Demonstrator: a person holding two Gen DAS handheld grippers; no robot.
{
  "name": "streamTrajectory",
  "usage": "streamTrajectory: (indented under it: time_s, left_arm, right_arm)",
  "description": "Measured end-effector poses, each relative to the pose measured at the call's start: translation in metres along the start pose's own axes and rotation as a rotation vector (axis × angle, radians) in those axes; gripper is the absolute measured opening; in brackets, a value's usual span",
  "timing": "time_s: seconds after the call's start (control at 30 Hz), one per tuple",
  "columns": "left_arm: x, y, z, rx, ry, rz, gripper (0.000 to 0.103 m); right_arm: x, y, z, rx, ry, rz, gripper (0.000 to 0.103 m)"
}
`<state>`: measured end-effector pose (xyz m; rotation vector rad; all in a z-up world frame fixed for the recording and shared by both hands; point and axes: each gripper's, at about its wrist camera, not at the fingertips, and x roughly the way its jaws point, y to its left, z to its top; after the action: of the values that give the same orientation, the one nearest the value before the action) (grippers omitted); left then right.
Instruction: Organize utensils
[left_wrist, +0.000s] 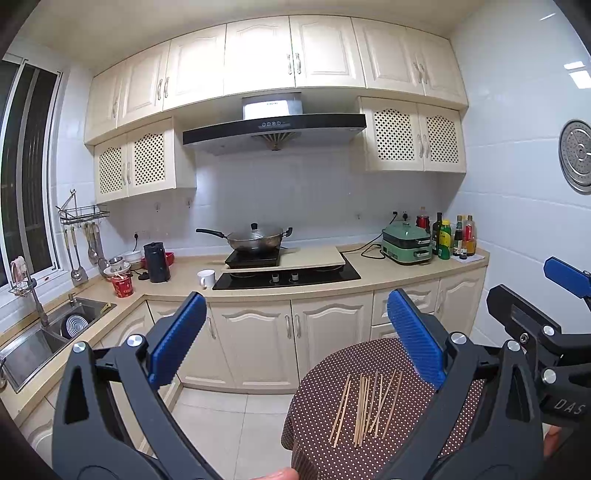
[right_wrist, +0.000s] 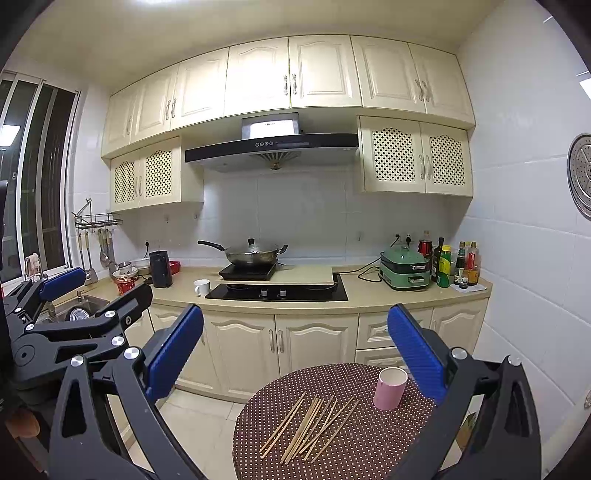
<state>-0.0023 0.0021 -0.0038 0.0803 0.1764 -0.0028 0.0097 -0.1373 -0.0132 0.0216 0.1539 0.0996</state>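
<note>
Loose scatter of thin wooden sticks (right_wrist: 310, 428), chopsticks or skewers by the look of them, lying flat on a small round table with a brown polka-dot cloth (right_wrist: 354, 454). Roughly parallel, a few crossing, long axes running from near-left to far-right in the right wrist view, closer to straight away in the left one. Pink paper cup (right_wrist: 390, 387) standing upright on the same table, beyond the sticks and to their right, apart from them, mouth open. Probably where the sticks end up, though that's a guess from the task.

Right gripper (right_wrist: 295, 350) spread wide, nothing between the blue pads, hovering above the table with sticks and cup both ahead and below. Left gripper (left_wrist: 295, 338) also wide and empty, off to the table's left side; sticks below and right of its centre, cup not visible there, likely hidden behind its right finger. Right one looks nearer the cup, neither obviously nearer the sticks.

Sticks lie mid-table, not hanging off any rim, so room to come down from above. Tricky bit: thin and flat on cloth, so closing across the long axis seems best. Open tiled floor (left_wrist: 229, 417) toward the cabinets, counter well apart.
</note>
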Motion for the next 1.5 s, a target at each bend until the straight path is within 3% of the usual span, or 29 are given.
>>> streamTrajectory:
  time_s: [1.5]
  left_arm:
    - [-0.0033,0.0057,0.0017,0.015,0.011,0.003,0.097]
  right_arm:
    - [0.0026,0.0001,-0.0029,0.022,0.003,-0.003,0.096]
